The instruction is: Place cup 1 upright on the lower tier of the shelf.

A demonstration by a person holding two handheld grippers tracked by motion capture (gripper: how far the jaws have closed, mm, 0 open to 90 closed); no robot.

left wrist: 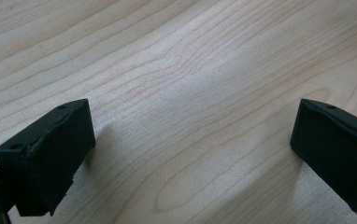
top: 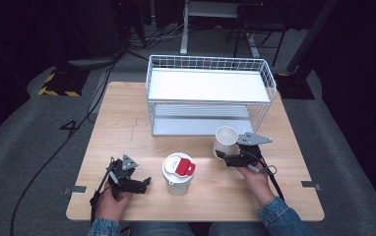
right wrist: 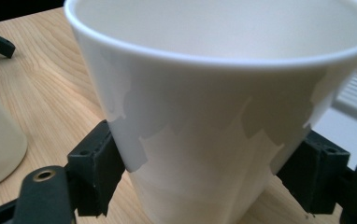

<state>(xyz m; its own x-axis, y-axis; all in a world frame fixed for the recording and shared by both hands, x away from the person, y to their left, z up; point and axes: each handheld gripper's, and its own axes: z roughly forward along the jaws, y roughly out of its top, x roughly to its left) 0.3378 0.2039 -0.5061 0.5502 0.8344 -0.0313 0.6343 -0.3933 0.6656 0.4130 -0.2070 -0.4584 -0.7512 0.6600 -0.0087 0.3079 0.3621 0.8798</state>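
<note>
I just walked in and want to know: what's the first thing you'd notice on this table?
The open white cup stands out first, squeezed between the jaws of the right gripper at the table's right side. Next comes the lidded cup with its red-and-white top, standing at the near middle. Behind them sits a big white wire basket, while the left gripper rests open on the wood.

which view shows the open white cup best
The right gripper view: the open white cup sits close up, rim and wall clear, with the right gripper shut on its sides. The high view shows it small before the wire rack. The left gripper view looks at bare table.
</note>
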